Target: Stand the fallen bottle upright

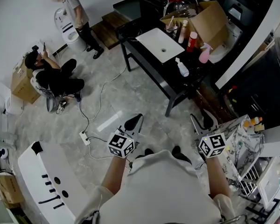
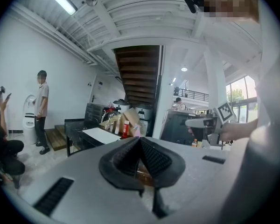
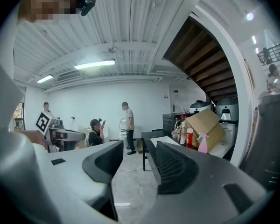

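Observation:
A white pump bottle [image 1: 181, 68] appears to lie on its side near the front edge of the black table [image 1: 149, 59]. A red bottle [image 1: 192, 40] [image 3: 190, 138] and a pink spray bottle [image 1: 205, 53] [image 3: 201, 143] stand upright behind it. Both grippers hang over the floor, well short of the table. My left gripper [image 1: 134, 121] [image 2: 139, 143] is shut, its tips touching with nothing between them. My right gripper [image 1: 203, 120] [image 3: 133, 160] is open and empty.
On the table are a white basin [image 1: 159, 44] and an open cardboard box [image 1: 211, 20]. One person stands [image 1: 76, 14] and another sits [image 1: 53, 73] at the far left. A power strip with its cable [image 1: 85, 137] lies on the floor. A white fixture [image 1: 46, 181] is at the near left, a wire rack [image 1: 252, 169] at the right.

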{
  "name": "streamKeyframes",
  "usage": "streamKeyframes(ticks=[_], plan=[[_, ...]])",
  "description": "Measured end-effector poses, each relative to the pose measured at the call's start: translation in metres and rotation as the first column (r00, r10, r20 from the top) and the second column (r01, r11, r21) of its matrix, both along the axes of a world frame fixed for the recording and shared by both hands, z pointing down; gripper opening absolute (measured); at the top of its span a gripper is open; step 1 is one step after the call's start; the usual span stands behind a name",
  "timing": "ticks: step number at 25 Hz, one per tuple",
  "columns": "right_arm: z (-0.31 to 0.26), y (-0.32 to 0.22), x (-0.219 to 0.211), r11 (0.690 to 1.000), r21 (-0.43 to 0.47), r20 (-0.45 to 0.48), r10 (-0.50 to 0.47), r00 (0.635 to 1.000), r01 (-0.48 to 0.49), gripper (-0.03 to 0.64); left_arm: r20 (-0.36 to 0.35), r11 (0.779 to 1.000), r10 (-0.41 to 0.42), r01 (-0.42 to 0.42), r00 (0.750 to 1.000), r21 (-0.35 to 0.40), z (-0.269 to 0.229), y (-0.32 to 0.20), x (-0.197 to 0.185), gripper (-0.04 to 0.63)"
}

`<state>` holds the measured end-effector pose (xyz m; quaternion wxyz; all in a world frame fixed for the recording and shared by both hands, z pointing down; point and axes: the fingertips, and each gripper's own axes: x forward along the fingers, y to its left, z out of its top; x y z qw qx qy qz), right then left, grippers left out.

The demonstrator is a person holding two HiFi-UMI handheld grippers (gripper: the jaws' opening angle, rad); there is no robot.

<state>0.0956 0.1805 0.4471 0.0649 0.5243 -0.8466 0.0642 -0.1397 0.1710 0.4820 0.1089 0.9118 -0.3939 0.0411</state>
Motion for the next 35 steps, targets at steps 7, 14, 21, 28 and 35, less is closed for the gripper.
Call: streamKeyframes(ticks=[7, 14, 21, 28, 35], plan=[[0.003, 0.003, -0.013, 1.000, -0.010, -0.005, 0.027, 1.000, -0.027, 0.242, 0.005, 0.999, 0.037, -0.037, 0.999, -0.009, 0.004, 0.001, -0.010, 0.009], [0.008, 0.005, -0.013, 0.999, -0.022, -0.014, 0.048, 0.999, -0.048, 0.244, 0.001, 0.999, 0.046, -0.046, 0.999, -0.019, 0.009, -0.005, -0.015, 0.009], [0.011, -0.012, -0.006, 0.998, -0.036, -0.009, 0.054, 0.999, -0.054, 0.244, 0.005, 0.999, 0.036, -0.035, 0.999, -0.041, 0.016, -0.019, -0.013, 0.009], [0.019, -0.060, 0.007, 0.998, -0.049, 0.013, 0.030, 0.999, -0.029, 0.247, 0.012, 0.999, 0.013, -0.012, 1.000, -0.039, 0.016, -0.054, 0.002, 0.009], [0.024, -0.123, 0.025, 0.998, -0.070, 0.028, -0.001, 1.000, 0.003, 0.250, 0.024, 0.999, -0.005, 0.006, 1.000, -0.047, 0.014, -0.111, 0.023, 0.009]])
